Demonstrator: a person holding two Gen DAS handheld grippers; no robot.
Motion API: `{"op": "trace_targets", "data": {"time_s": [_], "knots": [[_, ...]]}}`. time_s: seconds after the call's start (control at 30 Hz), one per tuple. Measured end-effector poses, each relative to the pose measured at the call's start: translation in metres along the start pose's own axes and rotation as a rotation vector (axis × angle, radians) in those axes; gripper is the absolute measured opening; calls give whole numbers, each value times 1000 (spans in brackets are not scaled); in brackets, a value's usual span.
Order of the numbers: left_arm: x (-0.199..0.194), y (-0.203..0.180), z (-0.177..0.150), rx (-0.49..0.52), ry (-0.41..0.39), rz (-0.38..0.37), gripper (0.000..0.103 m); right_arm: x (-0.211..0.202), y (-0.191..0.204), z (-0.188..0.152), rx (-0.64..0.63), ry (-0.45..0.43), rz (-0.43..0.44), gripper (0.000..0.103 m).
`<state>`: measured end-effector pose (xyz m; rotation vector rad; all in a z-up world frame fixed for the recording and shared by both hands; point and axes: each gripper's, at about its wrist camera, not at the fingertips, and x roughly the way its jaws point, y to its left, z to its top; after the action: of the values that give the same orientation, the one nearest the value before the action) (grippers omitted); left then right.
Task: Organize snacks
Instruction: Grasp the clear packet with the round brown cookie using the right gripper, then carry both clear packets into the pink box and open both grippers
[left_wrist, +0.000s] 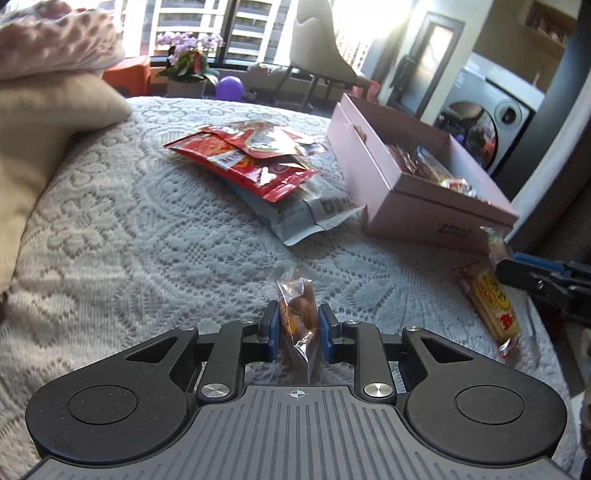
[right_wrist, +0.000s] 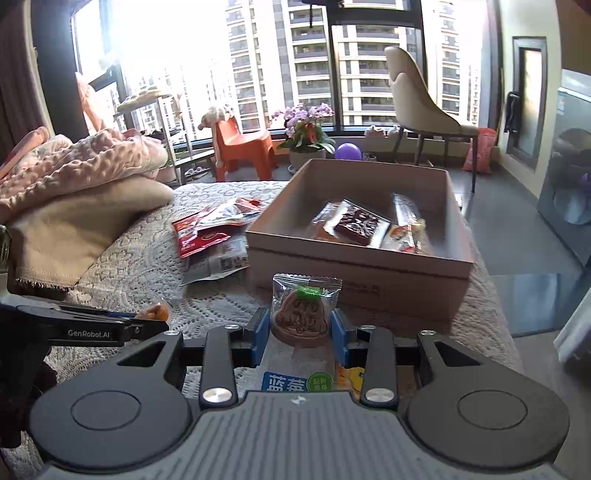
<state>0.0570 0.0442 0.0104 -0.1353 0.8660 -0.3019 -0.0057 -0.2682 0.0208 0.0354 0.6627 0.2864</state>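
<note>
My left gripper (left_wrist: 297, 326) is shut on a small clear packet of brown snack (left_wrist: 297, 317), held just above the lace bedspread. My right gripper (right_wrist: 300, 326) is shut on a clear-wrapped round brown pastry packet (right_wrist: 301, 314) with a green label, in front of the pink open box (right_wrist: 369, 266). The box holds several snack packets (right_wrist: 356, 223); it also shows in the left wrist view (left_wrist: 402, 195). A pile of red and white snack bags (left_wrist: 258, 158) lies left of the box. A yellow-labelled stick packet (left_wrist: 493, 306) lies on the bed at right.
A white lace bedspread (left_wrist: 129, 229) covers the bed. Beige and pink blankets (right_wrist: 81, 192) are piled at the left. Beyond the bed are a chair (right_wrist: 421, 110), an orange stool (right_wrist: 243, 144), a flower pot (right_wrist: 306, 136) and windows. The floor drops off right of the box.
</note>
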Motion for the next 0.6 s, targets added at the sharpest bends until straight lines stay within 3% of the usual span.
{"op": "trace_targets", "data": {"time_s": [0.33,0.6], "knots": [[-3,8,-10,-54,-42,-22,26,-14,-12,-20,8,17,-20,35],[-10,-22,-25,61,-60,36,24,-30,-29,-27,33,4,-87,35]]}}
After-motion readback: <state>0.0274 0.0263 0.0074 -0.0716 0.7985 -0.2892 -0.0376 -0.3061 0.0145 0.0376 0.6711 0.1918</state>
